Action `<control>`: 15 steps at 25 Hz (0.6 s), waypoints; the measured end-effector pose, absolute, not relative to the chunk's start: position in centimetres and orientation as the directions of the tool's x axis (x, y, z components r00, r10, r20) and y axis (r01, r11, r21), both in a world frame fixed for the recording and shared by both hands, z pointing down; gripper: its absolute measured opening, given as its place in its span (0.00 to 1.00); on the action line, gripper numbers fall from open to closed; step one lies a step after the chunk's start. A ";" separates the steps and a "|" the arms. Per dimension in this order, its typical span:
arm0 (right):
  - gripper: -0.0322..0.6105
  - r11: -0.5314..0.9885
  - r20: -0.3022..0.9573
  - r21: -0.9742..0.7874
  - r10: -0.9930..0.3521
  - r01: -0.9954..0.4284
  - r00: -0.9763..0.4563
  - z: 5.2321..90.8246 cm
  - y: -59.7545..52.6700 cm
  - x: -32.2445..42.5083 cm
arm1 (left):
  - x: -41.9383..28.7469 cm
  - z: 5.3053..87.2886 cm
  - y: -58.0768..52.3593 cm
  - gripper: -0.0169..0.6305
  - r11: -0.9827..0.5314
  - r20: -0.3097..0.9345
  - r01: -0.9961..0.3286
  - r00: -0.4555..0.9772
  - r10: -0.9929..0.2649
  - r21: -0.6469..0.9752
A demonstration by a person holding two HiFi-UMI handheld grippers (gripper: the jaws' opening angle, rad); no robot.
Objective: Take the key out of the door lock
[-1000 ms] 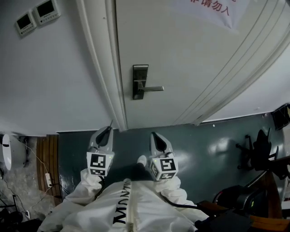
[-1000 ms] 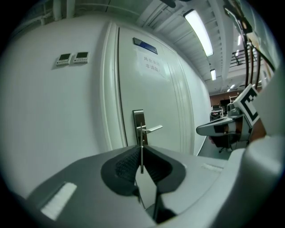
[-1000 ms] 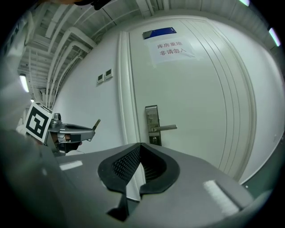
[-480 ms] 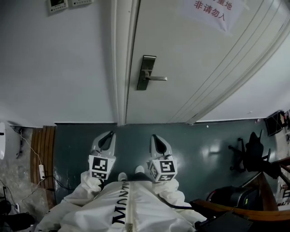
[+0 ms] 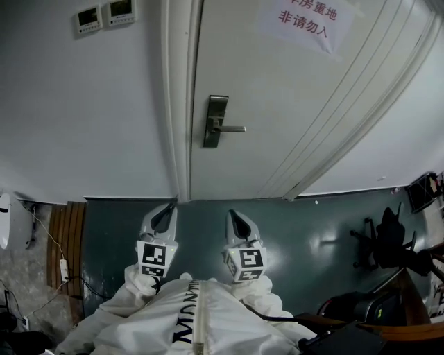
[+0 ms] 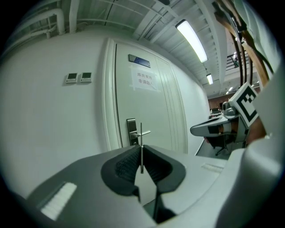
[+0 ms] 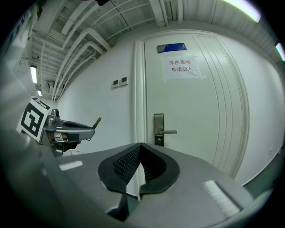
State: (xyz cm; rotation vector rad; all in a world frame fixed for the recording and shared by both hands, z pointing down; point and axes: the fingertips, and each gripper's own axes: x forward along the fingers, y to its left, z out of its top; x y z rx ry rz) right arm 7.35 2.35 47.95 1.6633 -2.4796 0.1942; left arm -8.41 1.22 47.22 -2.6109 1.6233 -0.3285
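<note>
The key [image 6: 141,147] is out of the lock. The left gripper [image 5: 165,211] pinches it between its jaws, and its long axis runs along the jaws, with the tip pointing forward to the door [image 5: 291,104]. The right gripper [image 7: 140,144] is pressed together with nothing in it. The lock plate [image 5: 216,121] with its handle [image 5: 232,128] sits near the door's left edge, well apart from both grippers. Two wall panels [image 5: 104,15] hang left of the frame.
</note>
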 end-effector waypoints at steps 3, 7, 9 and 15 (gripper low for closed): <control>0.05 0.368 0.181 -0.032 -0.912 -0.929 -0.367 47.9 2.4 8.5 | -7.5 47.2 1.3 0.06 -0.450 0.158 -0.879 0.428 -0.890 -0.158; 0.05 0.359 0.174 -0.040 -0.916 -0.932 -0.361 47.9 2.3 9.7 | -6.3 47.1 1.0 0.06 -0.455 0.160 -0.874 0.431 -0.888 -0.172; 0.05 0.356 0.175 -0.043 -0.917 -0.934 -0.357 47.9 2.2 10.1 | -5.8 47.0 0.8 0.06 -0.459 0.161 -0.871 0.435 -0.886 -0.176; 0.05 0.361 0.169 -0.043 -0.916 -0.931 -0.363 47.7 2.0 10.4 | -5.2 47.3 0.7 0.06 -0.462 0.174 -0.870 0.435 -0.883 -0.173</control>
